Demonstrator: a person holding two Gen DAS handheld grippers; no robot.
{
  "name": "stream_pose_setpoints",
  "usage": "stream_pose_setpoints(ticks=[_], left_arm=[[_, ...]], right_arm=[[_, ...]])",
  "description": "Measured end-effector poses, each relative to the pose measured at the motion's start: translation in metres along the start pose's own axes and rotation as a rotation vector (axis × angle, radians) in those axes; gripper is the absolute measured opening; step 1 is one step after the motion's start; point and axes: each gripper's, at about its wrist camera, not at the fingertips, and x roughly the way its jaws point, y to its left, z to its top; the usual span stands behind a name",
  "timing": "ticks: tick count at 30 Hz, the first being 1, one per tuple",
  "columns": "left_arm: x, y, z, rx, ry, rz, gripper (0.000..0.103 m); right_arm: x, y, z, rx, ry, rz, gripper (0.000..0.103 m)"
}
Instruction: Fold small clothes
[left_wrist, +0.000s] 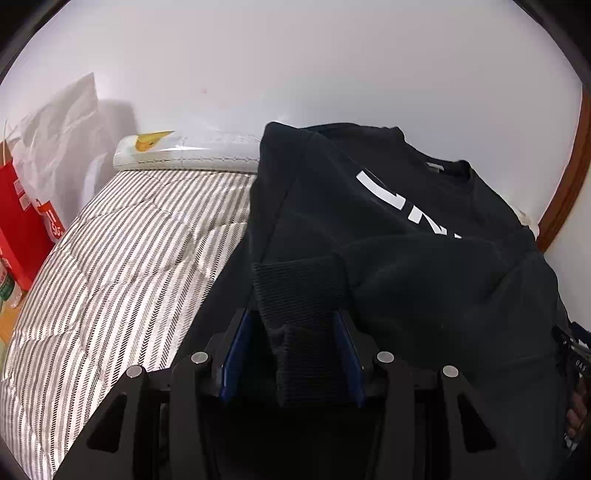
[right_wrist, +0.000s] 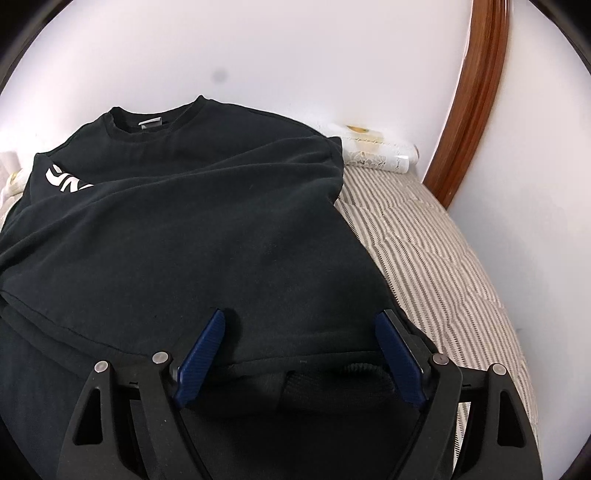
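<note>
A black sweatshirt (left_wrist: 406, 258) with white lettering (left_wrist: 402, 199) lies on the bed, collar toward the wall. One sleeve is folded across its front. My left gripper (left_wrist: 291, 317) is shut on that sleeve's ribbed cuff (left_wrist: 299, 291), which is bunched between the blue pads. In the right wrist view the same sweatshirt (right_wrist: 203, 221) fills the middle. My right gripper (right_wrist: 301, 317) stands open over its lower edge, and its blue pads (right_wrist: 207, 350) are spread wide apart and press on nothing. A ribbed fold (right_wrist: 332, 376) lies below and between them.
The sweatshirt rests on a grey-and-white striped bedcover (left_wrist: 122, 258) (right_wrist: 443, 258). A white lace-wrapped roll (left_wrist: 184, 151) (right_wrist: 376, 155) lies along the wall. A red bag (left_wrist: 18, 221) and a white plastic bag (left_wrist: 62, 140) stand at the left. A curved wooden frame (right_wrist: 472, 103) rises at the right.
</note>
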Motion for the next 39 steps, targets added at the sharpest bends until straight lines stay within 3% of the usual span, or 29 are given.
stream_pose_setpoints(ticks=[7,11,15,20,24,34,37,39], left_arm=[[-0.019,0.003,-0.004,-0.006,-0.014,0.042,0.047],[-0.048,0.010,-0.016,-0.010,-0.017,0.032,0.065],[-0.078,0.023,-0.033,-0.002,-0.021,0.040,0.065],[-0.107,0.046,-0.060,-0.052,0.002,0.013,0.065],[-0.126,0.052,-0.087,-0.037,0.014,0.031,0.065],[-0.160,0.053,-0.144,0.002,0.082,-0.030,0.065],[-0.163,0.052,-0.158,0.000,0.117,-0.050,0.065],[-0.166,0.052,-0.166,-0.005,0.130,-0.076,0.065]], right_arm=[[-0.017,0.008,-0.006,-0.028,-0.040,0.019,0.083],[-0.041,0.003,-0.011,-0.006,-0.030,0.061,0.083],[-0.068,-0.013,-0.024,0.019,-0.032,0.088,0.083],[-0.093,-0.045,-0.062,0.069,-0.007,0.090,0.081],[-0.105,-0.063,-0.089,0.079,0.016,0.068,0.073],[-0.140,-0.084,-0.160,0.079,0.071,0.089,0.068],[-0.147,-0.090,-0.181,0.096,0.075,0.117,0.064],[-0.149,-0.093,-0.191,0.114,0.079,0.150,0.053]])
